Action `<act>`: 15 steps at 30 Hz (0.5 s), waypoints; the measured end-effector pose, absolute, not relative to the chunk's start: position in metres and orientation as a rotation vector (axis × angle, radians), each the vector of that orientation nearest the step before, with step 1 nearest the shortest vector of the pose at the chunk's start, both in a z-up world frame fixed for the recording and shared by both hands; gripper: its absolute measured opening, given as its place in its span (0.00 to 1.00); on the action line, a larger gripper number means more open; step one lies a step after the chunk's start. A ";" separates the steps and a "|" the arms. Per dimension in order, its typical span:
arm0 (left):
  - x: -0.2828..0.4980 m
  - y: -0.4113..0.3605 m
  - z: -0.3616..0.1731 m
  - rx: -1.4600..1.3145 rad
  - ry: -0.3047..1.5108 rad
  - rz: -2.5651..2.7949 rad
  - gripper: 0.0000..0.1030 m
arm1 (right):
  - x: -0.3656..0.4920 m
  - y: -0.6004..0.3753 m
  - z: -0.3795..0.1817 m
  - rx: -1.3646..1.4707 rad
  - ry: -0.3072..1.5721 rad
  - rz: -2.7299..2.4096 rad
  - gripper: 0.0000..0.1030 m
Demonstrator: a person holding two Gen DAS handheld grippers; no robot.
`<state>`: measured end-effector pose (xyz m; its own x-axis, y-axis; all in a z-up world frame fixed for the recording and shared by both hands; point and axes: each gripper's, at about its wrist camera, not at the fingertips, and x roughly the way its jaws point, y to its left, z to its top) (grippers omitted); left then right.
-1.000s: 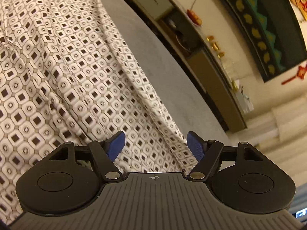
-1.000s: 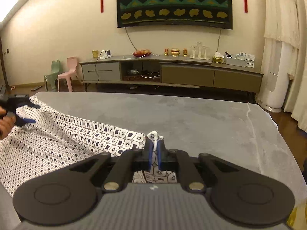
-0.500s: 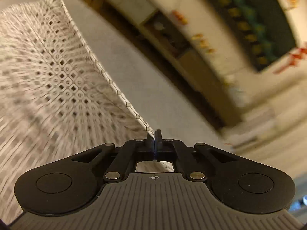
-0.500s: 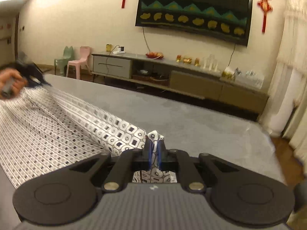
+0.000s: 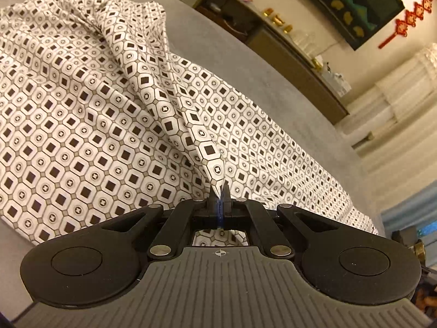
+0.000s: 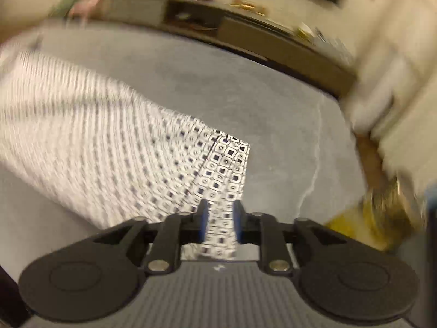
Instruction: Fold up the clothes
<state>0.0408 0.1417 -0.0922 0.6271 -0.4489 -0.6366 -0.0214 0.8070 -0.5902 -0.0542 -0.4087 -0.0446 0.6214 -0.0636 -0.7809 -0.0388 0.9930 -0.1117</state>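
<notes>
Patterned cloth lies spread on grey table, ahead & to the left of both claws. Left claw clamped tight on a raised fold, cloth tented up to its tips. Right claw jaws opening, narrow gap, cloth strip between blue pads, view blurred.

R gripper jaws opening, patterned cloth between them (view blurred).
</notes>
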 end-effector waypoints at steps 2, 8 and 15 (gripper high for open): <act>0.039 0.145 -0.094 -0.601 0.861 -0.269 0.00 | -0.056 -0.421 -0.042 0.073 0.911 -0.027 0.48; 0.039 0.139 -0.091 -0.574 0.847 -0.258 0.00 | -0.057 -0.443 -0.073 0.528 0.991 -0.073 0.55; 0.048 0.137 -0.089 -0.589 0.884 -0.212 0.00 | -0.065 -0.435 -0.102 0.557 1.015 -0.169 0.37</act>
<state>0.0481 0.1369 -0.0895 0.6257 -0.4089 -0.6643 -0.0631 0.8223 -0.5655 -0.0654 -0.4351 -0.1023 0.5285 0.1187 -0.8406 0.3849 0.8490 0.3619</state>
